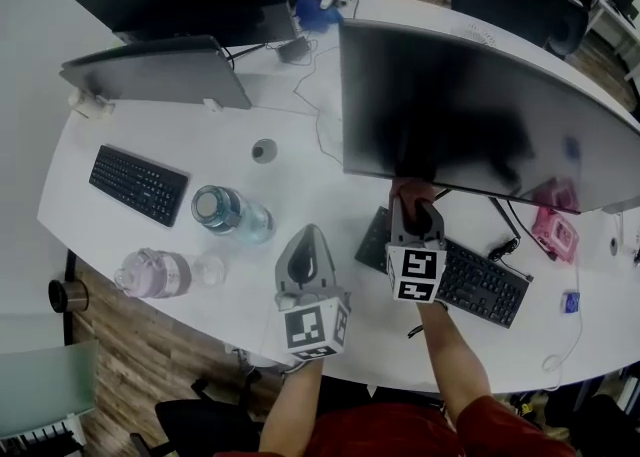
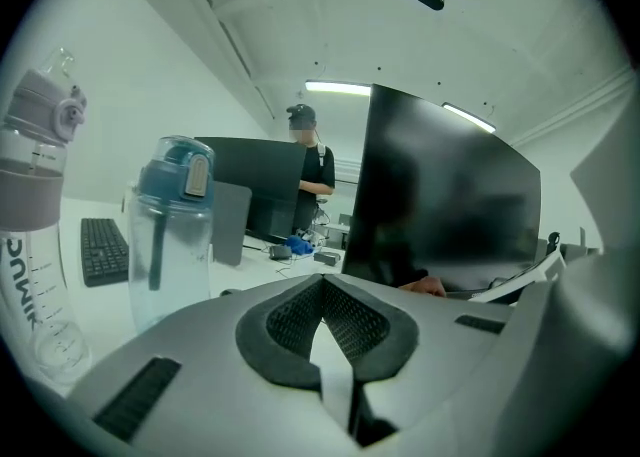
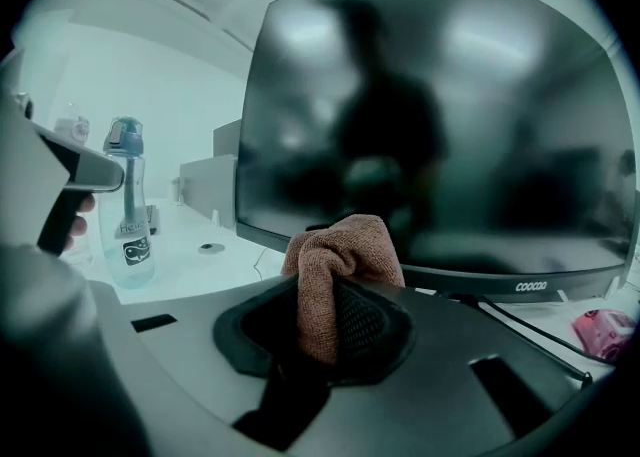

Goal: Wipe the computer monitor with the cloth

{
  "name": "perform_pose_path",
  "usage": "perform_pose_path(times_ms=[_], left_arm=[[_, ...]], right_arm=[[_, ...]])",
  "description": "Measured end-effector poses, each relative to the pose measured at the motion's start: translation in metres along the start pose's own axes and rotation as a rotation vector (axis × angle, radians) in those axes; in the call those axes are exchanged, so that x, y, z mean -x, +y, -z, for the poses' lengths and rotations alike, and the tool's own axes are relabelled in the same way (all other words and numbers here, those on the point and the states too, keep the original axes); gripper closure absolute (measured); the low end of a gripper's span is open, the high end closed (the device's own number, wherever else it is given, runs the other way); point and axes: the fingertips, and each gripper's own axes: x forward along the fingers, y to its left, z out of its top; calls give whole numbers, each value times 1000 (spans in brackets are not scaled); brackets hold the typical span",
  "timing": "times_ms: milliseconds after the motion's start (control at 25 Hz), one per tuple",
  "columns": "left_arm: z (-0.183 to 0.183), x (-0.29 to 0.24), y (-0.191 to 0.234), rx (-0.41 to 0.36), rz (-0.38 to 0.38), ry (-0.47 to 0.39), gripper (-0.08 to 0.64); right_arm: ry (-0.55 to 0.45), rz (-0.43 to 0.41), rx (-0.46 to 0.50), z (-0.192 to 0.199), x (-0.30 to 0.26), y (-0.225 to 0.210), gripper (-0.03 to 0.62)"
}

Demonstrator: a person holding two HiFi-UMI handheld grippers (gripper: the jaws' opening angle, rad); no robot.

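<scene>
A large dark monitor (image 1: 480,115) stands at the table's right; it fills the right gripper view (image 3: 430,115) and shows in the left gripper view (image 2: 440,205). My right gripper (image 1: 416,207) is shut on a brownish-pink cloth (image 3: 335,270), whose bunched top sticks up just below the screen's lower edge; the cloth (image 1: 412,188) peeks out under the monitor in the head view. My left gripper (image 1: 308,257) hovers over the table left of the right one, jaws shut with nothing between them (image 2: 322,320).
A clear bottle with a blue lid (image 1: 228,212) and a pink-capped bottle (image 1: 155,273) lie left of my left gripper. A keyboard (image 1: 470,280) sits under my right gripper, another keyboard (image 1: 138,183) far left. Two more screens (image 1: 160,73) stand behind. A pink object (image 1: 553,231) lies right.
</scene>
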Motion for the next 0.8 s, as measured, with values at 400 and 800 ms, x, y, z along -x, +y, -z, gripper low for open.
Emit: perform_pose_path(times_ms=[400, 800], left_arm=[[4, 12, 30, 10, -65, 0, 537], [4, 18, 51, -33, -114, 3, 537]], right_arm=[[-18, -104, 23, -12, -20, 53, 517], [-39, -181, 32, -26, -34, 95, 516]])
